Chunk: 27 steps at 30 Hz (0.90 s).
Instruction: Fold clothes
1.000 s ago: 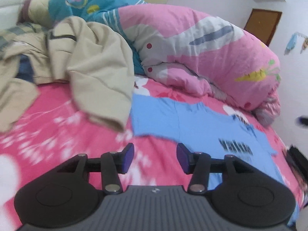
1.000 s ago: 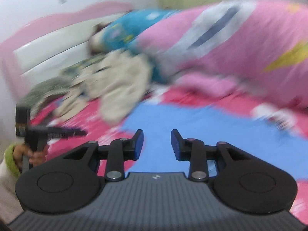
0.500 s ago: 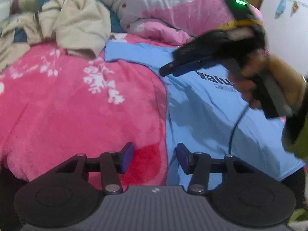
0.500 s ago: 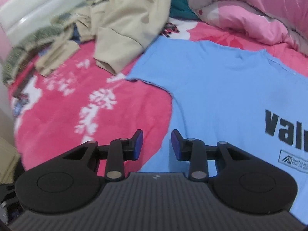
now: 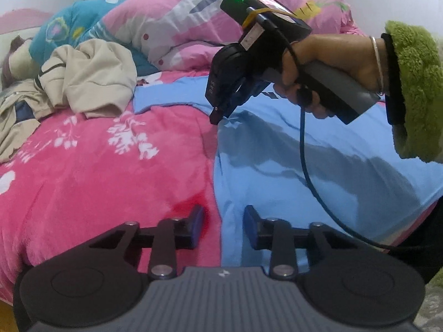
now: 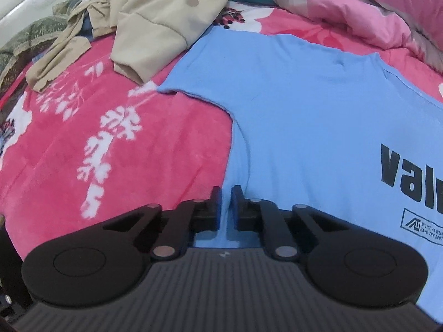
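With the blue T-shirt [image 6: 318,127] spread flat for folding, I've clamped my right gripper [image 6: 226,206] on its side edge; my left gripper [image 5: 223,228] waits released astride that edge.

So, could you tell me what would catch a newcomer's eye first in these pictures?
The blue T-shirt spread flat on the pink floral blanket, black lettering at its right side. The right gripper pinches the shirt's left edge, while the left gripper hovers open over that edge nearer the hem. Behind lie a crumpled beige garment and a pink duvet.
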Each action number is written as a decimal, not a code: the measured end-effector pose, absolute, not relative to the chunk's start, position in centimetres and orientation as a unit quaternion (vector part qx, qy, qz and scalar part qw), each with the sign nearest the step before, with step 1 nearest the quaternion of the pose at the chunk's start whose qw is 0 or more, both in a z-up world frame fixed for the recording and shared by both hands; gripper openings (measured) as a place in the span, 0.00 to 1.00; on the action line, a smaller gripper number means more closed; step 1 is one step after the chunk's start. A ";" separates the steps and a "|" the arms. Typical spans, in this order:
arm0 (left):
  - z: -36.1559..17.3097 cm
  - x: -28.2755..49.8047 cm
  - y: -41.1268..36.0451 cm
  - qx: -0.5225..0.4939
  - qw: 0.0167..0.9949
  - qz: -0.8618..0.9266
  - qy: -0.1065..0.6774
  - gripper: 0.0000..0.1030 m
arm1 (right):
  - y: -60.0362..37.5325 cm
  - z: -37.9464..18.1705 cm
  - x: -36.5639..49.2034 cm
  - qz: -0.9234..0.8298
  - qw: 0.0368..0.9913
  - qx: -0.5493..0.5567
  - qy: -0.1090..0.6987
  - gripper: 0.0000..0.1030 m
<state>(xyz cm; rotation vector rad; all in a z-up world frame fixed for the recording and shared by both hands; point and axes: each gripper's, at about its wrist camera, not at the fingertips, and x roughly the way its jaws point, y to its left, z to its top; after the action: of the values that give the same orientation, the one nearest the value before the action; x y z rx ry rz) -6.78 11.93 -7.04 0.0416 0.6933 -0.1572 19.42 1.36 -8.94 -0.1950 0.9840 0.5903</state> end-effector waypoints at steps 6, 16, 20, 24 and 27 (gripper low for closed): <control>-7.4 -6.2 11.8 0.003 0.938 -0.075 0.339 0.22 | 0.8 -9.1 19.5 0.282 0.836 -0.069 0.465 0.04; -6.4 -7.7 14.7 -0.102 0.929 -0.093 0.345 0.03 | 0.9 -7.6 18.8 0.318 0.836 -0.027 0.447 0.03; -6.6 -8.4 15.2 -0.120 0.924 -0.092 0.352 0.03 | 2.3 -8.2 18.7 0.329 0.831 -0.031 0.447 0.03; -7.5 -8.3 15.5 -0.136 0.916 -0.091 0.367 0.03 | 2.9 -9.5 19.0 0.331 0.827 -0.021 0.455 0.07; -8.2 -8.1 16.2 -0.156 0.905 -0.098 0.384 0.04 | 2.3 -9.3 19.0 0.343 0.824 0.012 0.450 0.15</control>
<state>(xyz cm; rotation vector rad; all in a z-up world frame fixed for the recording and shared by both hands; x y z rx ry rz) -8.10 16.16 -8.17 -0.3213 0.7923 -0.2024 19.00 2.26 -9.33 0.0246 0.9567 0.7298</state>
